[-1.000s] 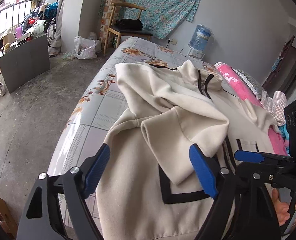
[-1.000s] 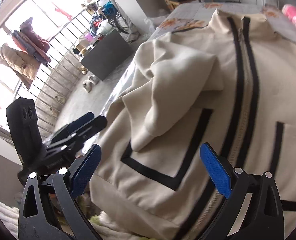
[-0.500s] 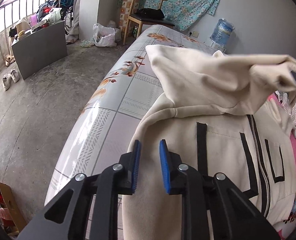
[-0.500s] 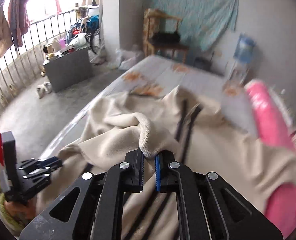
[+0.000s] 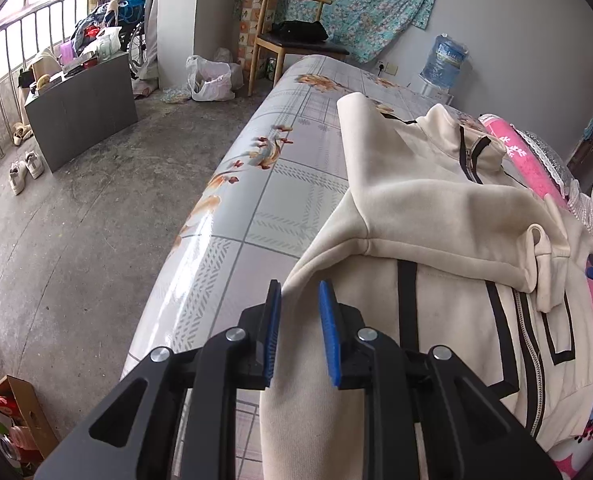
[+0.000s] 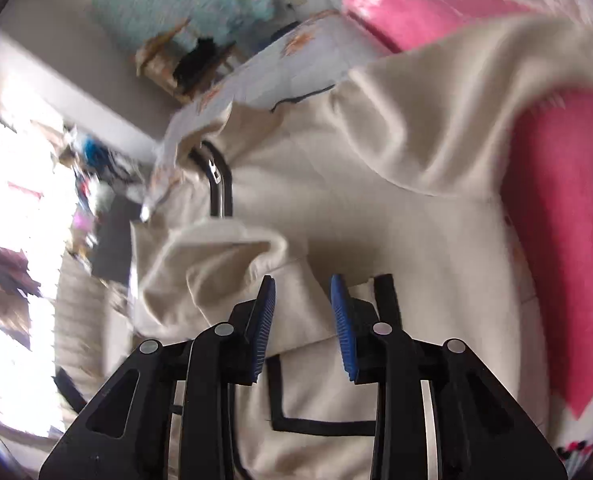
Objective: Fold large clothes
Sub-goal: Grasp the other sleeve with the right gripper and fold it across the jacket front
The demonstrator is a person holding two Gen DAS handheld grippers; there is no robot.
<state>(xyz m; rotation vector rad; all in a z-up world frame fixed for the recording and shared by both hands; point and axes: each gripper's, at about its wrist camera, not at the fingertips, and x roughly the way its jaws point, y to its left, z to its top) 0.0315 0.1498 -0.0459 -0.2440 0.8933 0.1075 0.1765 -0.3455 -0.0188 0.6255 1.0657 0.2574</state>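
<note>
A cream zip jacket [image 5: 448, 240] with black stripes lies on the bed [image 5: 256, 184], one sleeve [image 5: 468, 216] folded across its chest. My left gripper [image 5: 299, 300] sits at the jacket's left side edge, jaws narrowly apart with cream cloth between them. In the right wrist view the jacket [image 6: 376, 208] fills the frame, blurred. My right gripper [image 6: 302, 294] hovers just behind the sleeve cuff [image 6: 232, 256], jaws partly open and holding nothing. The right gripper's tip also shows in the left wrist view at the far right edge.
A pink quilt [image 5: 524, 152] lies along the bed's right side. A wooden chair [image 5: 296, 36], a water bottle [image 5: 444, 60] and a plastic bag [image 5: 212, 80] stand beyond the bed. A grey cabinet [image 5: 80, 112] and shoes are on the concrete floor to the left.
The right gripper carried the sleeve cuff across the jacket, then opened and let it drop on the chest. The left gripper closed onto the jacket's side edge and has since eased slightly.
</note>
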